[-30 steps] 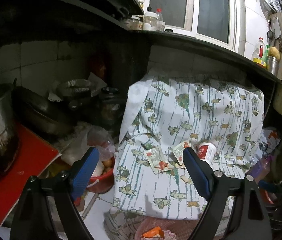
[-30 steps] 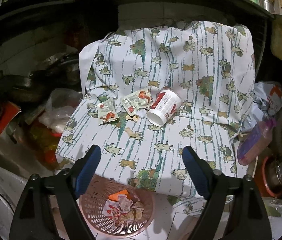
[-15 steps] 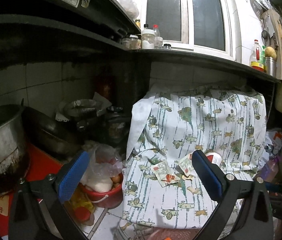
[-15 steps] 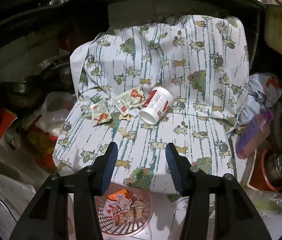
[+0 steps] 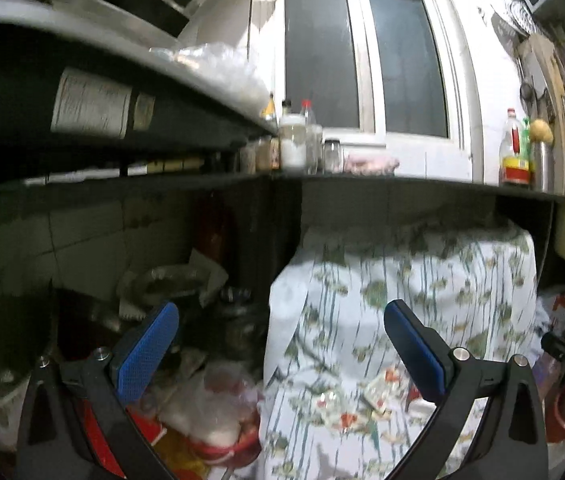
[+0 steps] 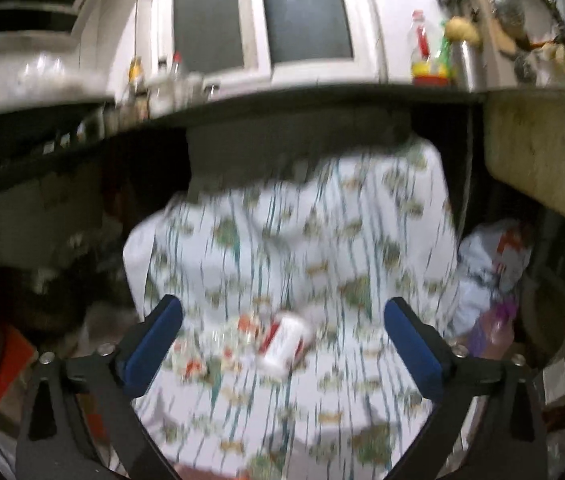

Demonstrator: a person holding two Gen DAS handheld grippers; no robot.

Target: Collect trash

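A white and red cup (image 6: pixel 284 344) lies on its side on the patterned cloth (image 6: pixel 322 264), with torn wrappers (image 6: pixel 210 354) beside it. The wrappers (image 5: pixel 378 390) also show in the left wrist view. My right gripper (image 6: pixel 282 344) is open and empty, raised in front of the cup, which sits between its blue pads in view. My left gripper (image 5: pixel 280 350) is open and empty, held above the left edge of the cloth (image 5: pixel 402 280). Both views are blurred. The pink trash basket is out of view.
A dark countertop (image 5: pixel 362 184) overhangs the cloth, with jars (image 5: pixel 292 140) and an oil bottle (image 5: pixel 514 152) on it. Pots and a red bowl with bags (image 5: pixel 218 420) crowd the left. A purple bottle (image 6: pixel 490 324) and a white bag (image 6: pixel 490 252) stand at the right.
Both grippers have tilted upward and pulled back, bringing the window and counter into view. The right gripper, narrowed half a second ago, has opened wide again. The basket has dropped out of view.
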